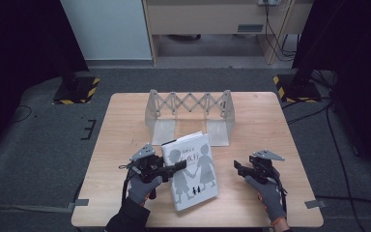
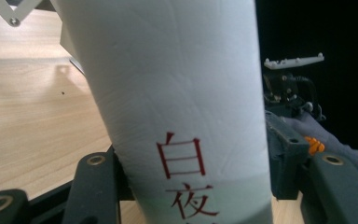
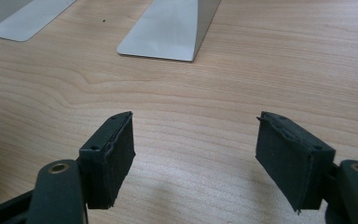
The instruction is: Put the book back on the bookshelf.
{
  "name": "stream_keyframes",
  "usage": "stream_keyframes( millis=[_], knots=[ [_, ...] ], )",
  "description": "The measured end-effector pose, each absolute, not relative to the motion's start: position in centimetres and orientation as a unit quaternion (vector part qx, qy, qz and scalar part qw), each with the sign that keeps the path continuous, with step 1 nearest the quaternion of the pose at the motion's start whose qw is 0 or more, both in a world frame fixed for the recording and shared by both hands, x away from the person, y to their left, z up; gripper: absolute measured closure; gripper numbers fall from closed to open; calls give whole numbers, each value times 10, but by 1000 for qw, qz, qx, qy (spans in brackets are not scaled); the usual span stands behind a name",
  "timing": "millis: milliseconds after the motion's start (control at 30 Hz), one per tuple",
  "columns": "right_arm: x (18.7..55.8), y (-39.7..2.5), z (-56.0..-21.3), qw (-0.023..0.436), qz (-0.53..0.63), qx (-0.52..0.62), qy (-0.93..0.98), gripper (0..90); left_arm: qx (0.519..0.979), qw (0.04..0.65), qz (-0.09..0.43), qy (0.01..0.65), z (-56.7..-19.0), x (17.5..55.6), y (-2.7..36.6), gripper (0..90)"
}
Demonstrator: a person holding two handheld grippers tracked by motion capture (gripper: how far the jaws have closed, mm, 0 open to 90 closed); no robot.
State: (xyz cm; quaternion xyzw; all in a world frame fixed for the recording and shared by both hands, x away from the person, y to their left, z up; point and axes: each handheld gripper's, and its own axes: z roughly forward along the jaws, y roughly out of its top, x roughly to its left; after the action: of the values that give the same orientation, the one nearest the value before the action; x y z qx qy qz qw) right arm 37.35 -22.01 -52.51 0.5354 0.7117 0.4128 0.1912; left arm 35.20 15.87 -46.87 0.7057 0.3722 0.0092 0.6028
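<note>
A white book with grey silhouette figures on its cover lies slanted at the table's front middle. My left gripper is shut on its left, spine side. In the left gripper view the white spine with red characters stands between the two jaws of my left gripper. To the book's right my right gripper hovers, held by a grey-gloved hand. Its pads stand wide apart over bare wood, so my right gripper is open with nothing in it.
A grey extendable book rack with a scissor lattice stands behind the book; its flat base plates lie ahead of the right gripper. The wooden table has bare wood left and right. Black stands with striped bases flank the table on the floor.
</note>
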Motion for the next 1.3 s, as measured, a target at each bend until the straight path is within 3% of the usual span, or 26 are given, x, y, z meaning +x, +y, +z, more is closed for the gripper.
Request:
stream_keyframes(
  millis=[267,733,1000,1300],
  knots=[
    [374,-221,-526,194,411,534,713,277,706,603,17,371,-468,356,149,417],
    [374,-222,-525,200,417,533,708,282,701,594,86,385,-458,373,138,407],
    [375,-222,-526,196,420,536,706,283,683,606,57,403,-469,373,152,406],
    [375,-224,-526,200,416,534,708,256,697,611,52,371,-457,351,154,442]
  ],
)
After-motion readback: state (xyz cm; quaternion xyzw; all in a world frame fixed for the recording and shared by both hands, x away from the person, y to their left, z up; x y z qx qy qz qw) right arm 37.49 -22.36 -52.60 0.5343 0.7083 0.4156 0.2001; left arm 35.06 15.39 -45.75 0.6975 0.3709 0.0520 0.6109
